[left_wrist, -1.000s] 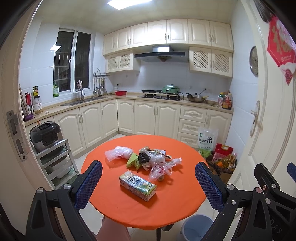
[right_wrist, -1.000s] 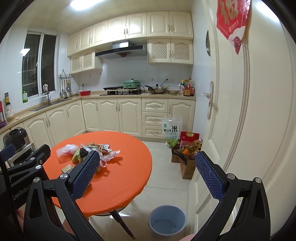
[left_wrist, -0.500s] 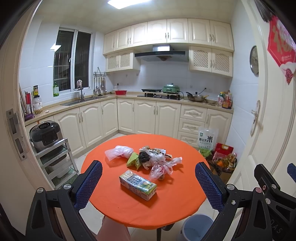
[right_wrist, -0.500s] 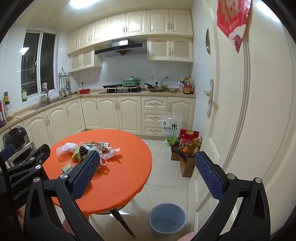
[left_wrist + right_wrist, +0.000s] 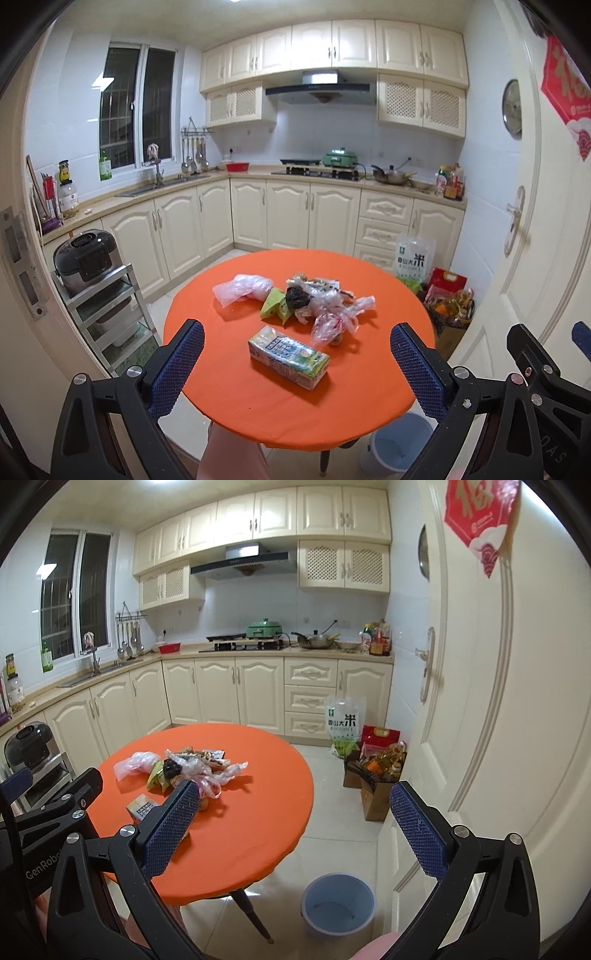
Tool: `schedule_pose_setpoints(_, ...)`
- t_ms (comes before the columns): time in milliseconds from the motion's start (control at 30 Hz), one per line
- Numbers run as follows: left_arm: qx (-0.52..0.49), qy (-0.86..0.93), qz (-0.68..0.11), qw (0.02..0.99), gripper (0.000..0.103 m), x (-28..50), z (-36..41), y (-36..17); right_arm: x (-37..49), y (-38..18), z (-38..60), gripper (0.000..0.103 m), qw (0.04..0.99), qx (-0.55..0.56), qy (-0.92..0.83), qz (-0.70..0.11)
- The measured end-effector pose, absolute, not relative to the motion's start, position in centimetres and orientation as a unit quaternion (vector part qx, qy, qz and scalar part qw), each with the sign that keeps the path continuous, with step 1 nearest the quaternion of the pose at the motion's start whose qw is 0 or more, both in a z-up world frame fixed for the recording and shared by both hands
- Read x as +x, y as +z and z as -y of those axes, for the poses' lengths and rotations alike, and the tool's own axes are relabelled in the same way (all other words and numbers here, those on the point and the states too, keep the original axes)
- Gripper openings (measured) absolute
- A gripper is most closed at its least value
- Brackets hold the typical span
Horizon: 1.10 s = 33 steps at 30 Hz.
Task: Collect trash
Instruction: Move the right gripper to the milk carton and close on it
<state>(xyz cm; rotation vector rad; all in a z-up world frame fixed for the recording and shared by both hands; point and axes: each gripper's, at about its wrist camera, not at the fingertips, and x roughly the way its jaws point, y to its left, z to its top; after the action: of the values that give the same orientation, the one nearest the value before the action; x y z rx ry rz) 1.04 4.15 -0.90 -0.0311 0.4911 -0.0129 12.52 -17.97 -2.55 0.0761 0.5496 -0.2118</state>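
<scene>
A: While both tools hung above the near edge of the orange counter (image 5: 369, 402), how were the jaws?

B: The left gripper (image 5: 295, 365) had its jaws spread wide and empty, with the drink carton (image 5: 289, 357) lying between them in its view. The right gripper (image 5: 295, 834) was spread and empty too, and it pointed more toward the floor, where the blue bin (image 5: 338, 904) stood beside the counter's leg.

A: And the trash?

B: All was on the counter. The carton lay on its side, closest to the person. Behind it was a heap of thin plastic bags (image 5: 334, 308), a green wrapper (image 5: 275, 307) and one more clear bag (image 5: 242, 288) on the left side.

A: How would they handle?

B: I think the carton is light and rather stiff, but it may crush, so I would take it across its narrow sides. The bags look soft and slippery. A bunched or knotted part probably gives the surest hold, because loose film can slide out.
</scene>
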Motion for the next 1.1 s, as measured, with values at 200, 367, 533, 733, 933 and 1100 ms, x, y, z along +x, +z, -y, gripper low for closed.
schedule_pose_setpoints(200, -0.004, -0.007, -0.273, 0.962, 0.1, 3.5, -7.2, -1.6, 14.5, -3.8, 15.3, 0.103, 0.949, 0.028, -0.096, -0.298)
schedule_pose_setpoints(367, 0.004, -0.018, -0.305, 0.952, 0.1, 5.9, -10.0, -2.7, 16.3, -4.9, 12.7, 0.103, 0.942, 0.026, -0.092, -0.32)
schedule_pose_setpoints(533, 0.008, -0.027, -0.33, 0.944, 0.099, 8.1, -13.3, -3.8, 18.4, -6.5, 10.8, 0.103, 0.928, 0.053, -0.092, -0.356)
schedule_pose_setpoints(733, 0.001, -0.034, -0.353, 0.935, 0.098, 9.7, -16.8, -4.9, 20.5, -8.9, 8.8, 0.103, 0.912, 0.063, -0.08, -0.398)
schedule_pose_setpoints(933, -0.024, -0.041, -0.388, 0.921, 0.098, 12.1, -20.6, -6.2, 23.7, -11.5, 5.9, 0.103, 0.897, 0.047, -0.041, -0.437)
schedule_pose_setpoints(1100, -0.036, -0.031, -0.414, 0.909, 0.096, 14.2, -23.4, -7.4, 27.5, -14.4, 3.2, 0.103, 0.879, 0.013, -0.005, -0.477)
